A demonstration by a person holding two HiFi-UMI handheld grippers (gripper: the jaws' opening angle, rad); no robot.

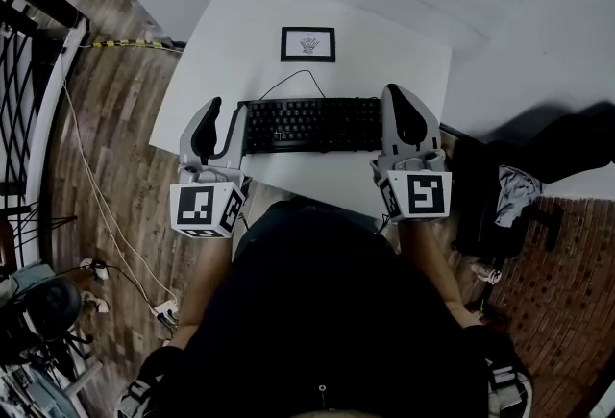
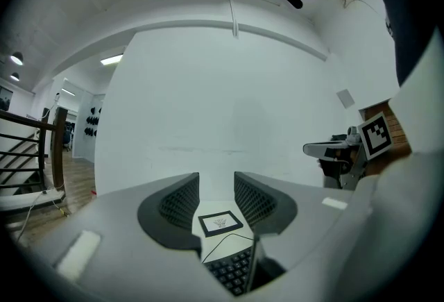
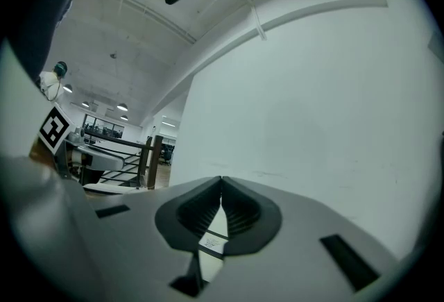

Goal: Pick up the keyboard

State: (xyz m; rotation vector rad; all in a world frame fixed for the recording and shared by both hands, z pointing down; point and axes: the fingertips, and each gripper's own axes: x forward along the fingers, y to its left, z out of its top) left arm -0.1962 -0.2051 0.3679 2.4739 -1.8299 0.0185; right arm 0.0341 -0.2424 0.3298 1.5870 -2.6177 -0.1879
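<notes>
A black keyboard lies flat on the white table, its thin cable looping away from me. My left gripper is at the keyboard's left end, jaws apart. In the left gripper view the gap shows bare table, with the keyboard's end keys low between the jaws and no pad pressing on them. My right gripper sits at the keyboard's right end. In the right gripper view its ribbed pads meet with nothing between them.
A small black-framed card lies on the table beyond the keyboard. A white wall stands behind the table. Cables trail over the wood floor at the left, near a black railing. A dark seat with cloth stands at the right.
</notes>
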